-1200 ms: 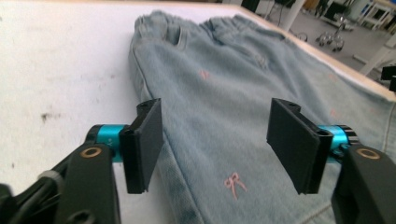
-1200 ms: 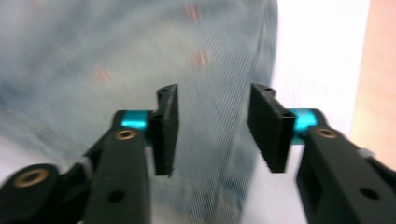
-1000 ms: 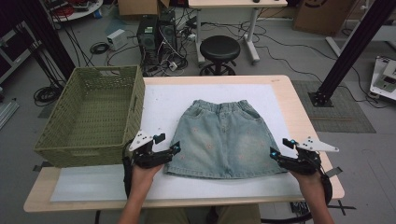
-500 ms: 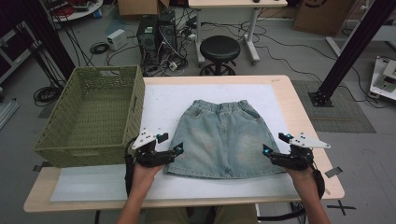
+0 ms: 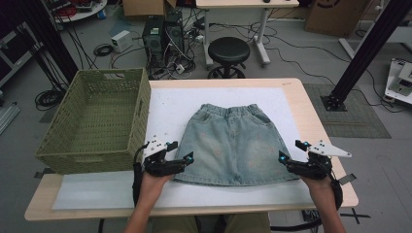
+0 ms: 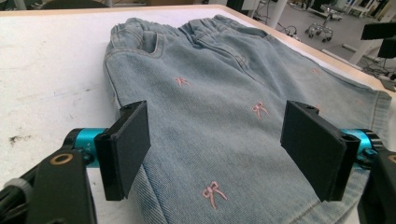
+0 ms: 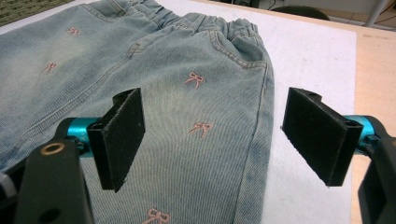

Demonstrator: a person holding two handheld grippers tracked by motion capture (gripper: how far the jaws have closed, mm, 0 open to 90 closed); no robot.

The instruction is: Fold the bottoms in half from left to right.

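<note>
A light-blue denim skirt (image 5: 233,143) with small pink bows lies flat on the white mat, waistband away from me. My left gripper (image 5: 180,158) hovers open at the skirt's near left hem corner; in the left gripper view its jaws straddle the skirt (image 6: 219,107) edge. My right gripper (image 5: 291,154) hangs open at the near right hem corner; in the right gripper view its jaws stand either side of the skirt (image 7: 187,93) side seam. Nothing is gripped.
A green woven basket (image 5: 97,121) stands empty at the table's left, close to my left hand. The white mat (image 5: 165,107) covers most of the wooden table (image 5: 330,160). A black stool (image 5: 228,51) and cables lie on the floor beyond.
Both grippers have moved inward to the skirt's lower corners, the right one most. Both remain open.
</note>
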